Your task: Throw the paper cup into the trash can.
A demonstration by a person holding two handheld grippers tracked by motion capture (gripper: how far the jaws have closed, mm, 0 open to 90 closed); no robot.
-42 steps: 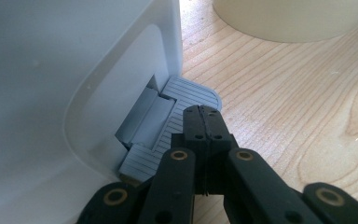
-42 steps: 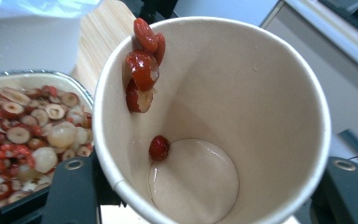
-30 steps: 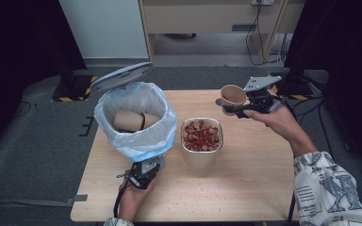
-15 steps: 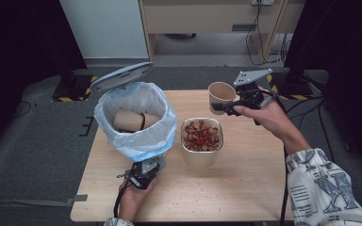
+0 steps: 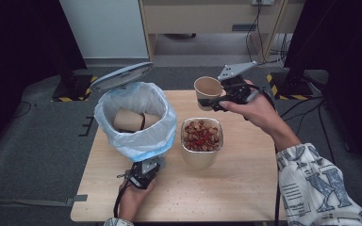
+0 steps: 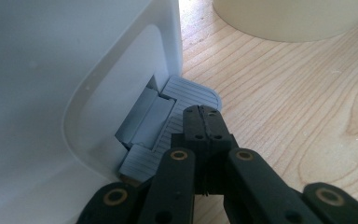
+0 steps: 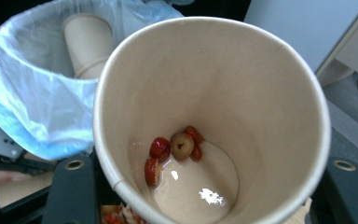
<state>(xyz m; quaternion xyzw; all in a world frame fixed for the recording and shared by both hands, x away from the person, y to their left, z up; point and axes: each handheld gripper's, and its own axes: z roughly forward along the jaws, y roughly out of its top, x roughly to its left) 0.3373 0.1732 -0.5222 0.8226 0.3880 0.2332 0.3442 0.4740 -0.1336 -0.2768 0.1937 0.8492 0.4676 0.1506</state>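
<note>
Right gripper [image 5: 213, 100] clamped on a paper cup [image 5: 207, 91], jaws either side of its wall, held in the air over the far edge of the table [image 5: 245, 188], just behind the bowl [image 5: 201, 141].

Cup: plain tan paper, rolled rim, tapering to a narrower base. In the right gripper view the inside of the cup [image 7: 214, 126] shows a thin pool of pale liquid at the bottom with a few red fruit slices [image 7: 172, 149] stuck near it.

Orientation: roughly upright, mouth up, long axis near vertical with a slight lean in the high view; lean direction hard to call.

Bowl holds a brown and red mix, sits right of the bin [image 5: 136, 117]. Bin has a blue-white liner, lid up, two more paper cups [image 5: 132, 120] lying inside.

Left gripper [image 6: 205, 123] jaws together with nothing between them, tip resting on the bin's grey pedal [image 6: 191, 95], low at the front of the bin.
</note>
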